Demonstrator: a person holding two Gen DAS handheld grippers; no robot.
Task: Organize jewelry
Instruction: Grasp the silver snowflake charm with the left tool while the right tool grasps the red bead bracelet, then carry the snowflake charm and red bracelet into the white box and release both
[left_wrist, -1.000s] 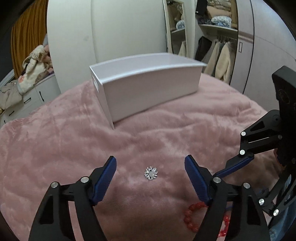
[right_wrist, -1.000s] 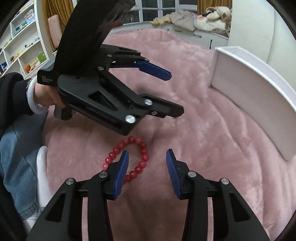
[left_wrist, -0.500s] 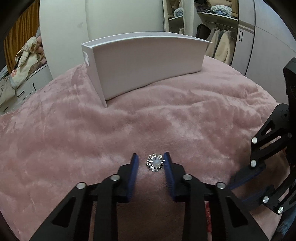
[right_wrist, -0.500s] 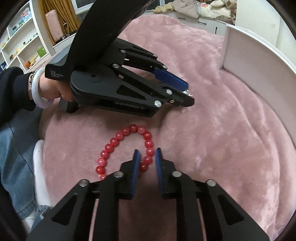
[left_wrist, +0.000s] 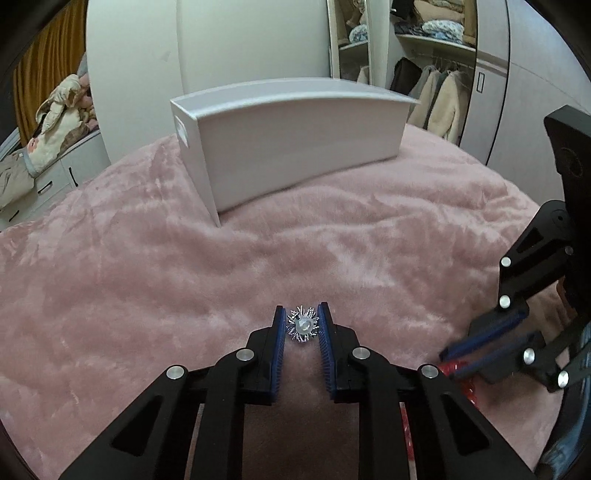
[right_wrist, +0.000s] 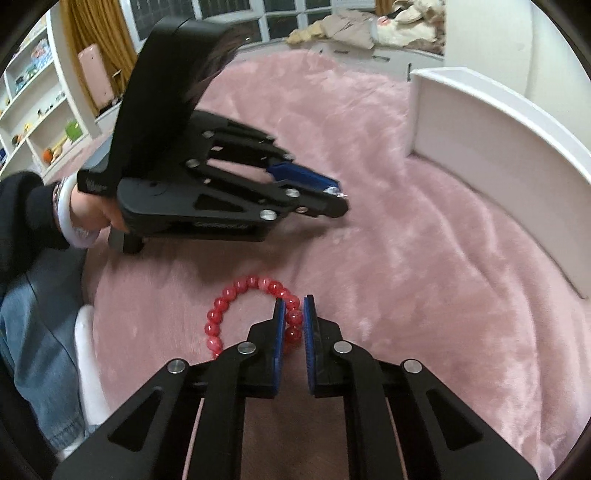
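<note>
Pink plush blanket covers the surface, with a white box standing well ahead of both sets of jaws. Left gripper has its jaws closed on a spiky silver brooch held between the tips. Right gripper has its jaws pinched on the red bracelet, whose loop trails left of them on the blanket.

Spiky silver brooch and red bead bracelet lie apart on pink plush.
</note>
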